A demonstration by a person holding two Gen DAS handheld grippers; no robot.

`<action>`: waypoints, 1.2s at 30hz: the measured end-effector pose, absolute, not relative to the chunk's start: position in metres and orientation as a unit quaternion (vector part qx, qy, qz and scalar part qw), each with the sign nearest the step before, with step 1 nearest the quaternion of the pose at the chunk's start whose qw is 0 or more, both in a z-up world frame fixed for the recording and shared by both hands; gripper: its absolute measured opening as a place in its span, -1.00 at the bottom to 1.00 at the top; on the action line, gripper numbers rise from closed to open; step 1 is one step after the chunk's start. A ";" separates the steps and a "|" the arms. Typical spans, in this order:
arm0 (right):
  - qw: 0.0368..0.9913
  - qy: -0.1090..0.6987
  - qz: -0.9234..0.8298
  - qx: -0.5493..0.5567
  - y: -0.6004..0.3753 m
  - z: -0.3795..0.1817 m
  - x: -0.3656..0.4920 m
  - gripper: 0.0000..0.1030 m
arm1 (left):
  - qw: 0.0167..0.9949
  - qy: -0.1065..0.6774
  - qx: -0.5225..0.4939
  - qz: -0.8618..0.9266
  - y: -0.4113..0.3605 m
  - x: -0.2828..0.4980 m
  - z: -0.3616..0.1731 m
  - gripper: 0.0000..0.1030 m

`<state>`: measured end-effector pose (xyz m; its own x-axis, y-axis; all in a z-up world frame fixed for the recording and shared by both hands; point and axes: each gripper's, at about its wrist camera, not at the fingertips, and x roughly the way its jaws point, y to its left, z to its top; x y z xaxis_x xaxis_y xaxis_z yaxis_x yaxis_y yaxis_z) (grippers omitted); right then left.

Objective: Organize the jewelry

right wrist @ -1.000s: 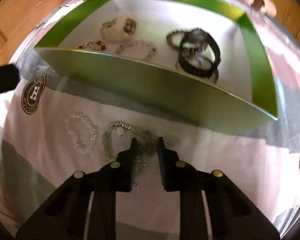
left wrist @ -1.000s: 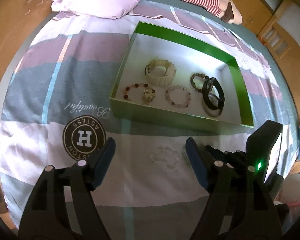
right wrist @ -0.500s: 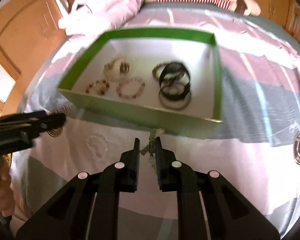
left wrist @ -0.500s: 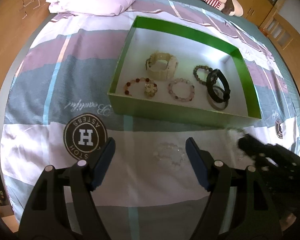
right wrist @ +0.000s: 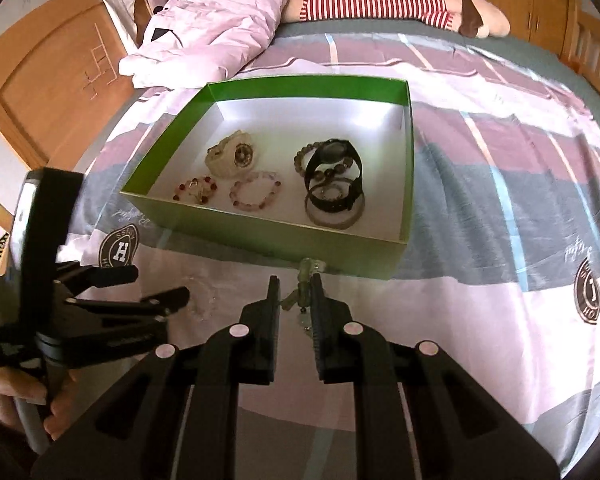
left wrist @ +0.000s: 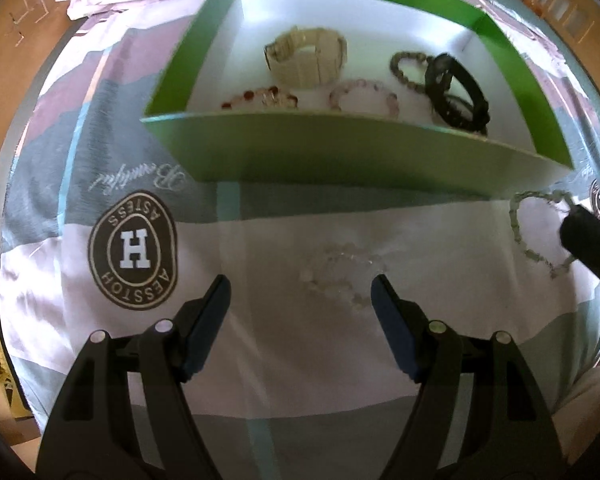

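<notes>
1. Right tongs (right wrist: 294, 296) are clenched on a pale green beaded bracelet with a small dangling charm (right wrist: 303, 295). It's lifted off the bed and hangs in front of the near wall of the green cardboard box with the white floor (right wrist: 407, 168). In the left wrist view the loop droops in a loose heart shape, so it's limp and light, no stiffness at all.
2. Left tongs (left wrist: 300, 304) are released, jaws wide, pointing down at the clear, nearly colourless bead bracelet (left wrist: 340, 270) lying flat on the patchwork bedsheet (left wrist: 260, 360), just short of the box. Nothing is between the pads yet.
3. Handling guess: the clear one looks like smooth round beads on a stretchy cord, so light but slippery, and it'll sag once lifted. It's also hard to spot against the pale fabric.
4. Where I'd grab: across one side of the ring, pinching a couple of beads plus the cord, not the whole loop. The soft mattress means the tongs can press in a bit, but they might catch the sheet too.
5. Already in the box: a cream chunky bracelet (right wrist: 231, 156), a pink bead one (right wrist: 255, 196), and a black watch (right wrist: 334, 168).
</notes>
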<state>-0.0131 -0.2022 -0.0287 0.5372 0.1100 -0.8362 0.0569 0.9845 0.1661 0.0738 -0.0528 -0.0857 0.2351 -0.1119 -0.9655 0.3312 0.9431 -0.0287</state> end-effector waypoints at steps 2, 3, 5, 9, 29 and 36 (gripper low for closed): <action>0.872 0.479 0.020 0.094 -0.202 -0.028 -0.014 -0.72 | 0.781 0.602 0.088 -0.140 -0.052 0.076 -0.091 0.43; 0.871 0.481 0.025 0.102 -0.203 -0.028 -0.014 -0.72 | 0.781 0.605 0.083 -0.135 -0.050 0.078 -0.095 0.43; 0.867 0.485 0.031 0.111 -0.204 -0.030 -0.013 -0.72 | 0.772 0.617 0.080 -0.131 -0.048 0.081 -0.105 0.40; 0.860 0.496 0.028 0.119 -0.206 -0.036 -0.011 -0.72 | 0.787 0.593 0.111 -0.127 -0.054 0.079 -0.102 -0.13; 0.846 0.507 0.045 0.158 -0.212 -0.043 -0.011 -0.72 | 0.817 0.547 0.093 -0.155 -0.058 0.066 -0.054 -0.87; 0.842 0.513 0.053 0.159 -0.210 -0.044 -0.009 -0.72 | 0.821 0.541 0.086 -0.159 -0.057 0.062 -0.050 -0.87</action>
<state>-0.0093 -0.2102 -0.0445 0.4671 0.2522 -0.8475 0.0738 0.9440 0.3216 0.0620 -0.0571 -0.0496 0.3634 -0.1676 -0.9164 0.3537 0.9348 -0.0307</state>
